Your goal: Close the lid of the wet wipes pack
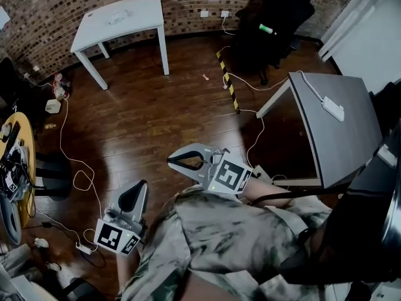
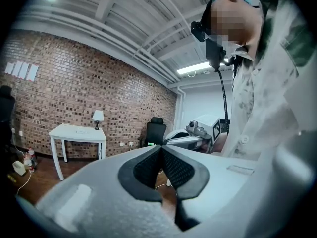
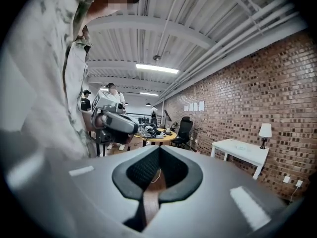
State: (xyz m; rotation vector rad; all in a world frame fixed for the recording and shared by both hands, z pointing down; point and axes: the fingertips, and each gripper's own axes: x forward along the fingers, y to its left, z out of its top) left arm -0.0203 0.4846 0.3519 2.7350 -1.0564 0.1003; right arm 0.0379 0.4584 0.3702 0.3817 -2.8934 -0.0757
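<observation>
Held near the person's body, the left gripper (image 1: 133,198) and right gripper (image 1: 182,162) are carrying nothing, jaws pressed together. The wood floor (image 1: 156,118) is stretching away to a white bench (image 1: 94,33), where a pale thing (image 1: 117,17), possibly the pack, is lying. It is probably light and soft; pressing its stiffer lid seems best.

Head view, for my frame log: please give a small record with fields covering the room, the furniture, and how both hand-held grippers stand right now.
setting: dark wooden floor, red brick wall
furniture: white rectangular table, black office chair, grey rectangular tabletop
left hand-held gripper: jaws together, nothing between them
right hand-held gripper: jaws together, nothing between them
wet wipes pack: not visible in any view
task: not under way
</observation>
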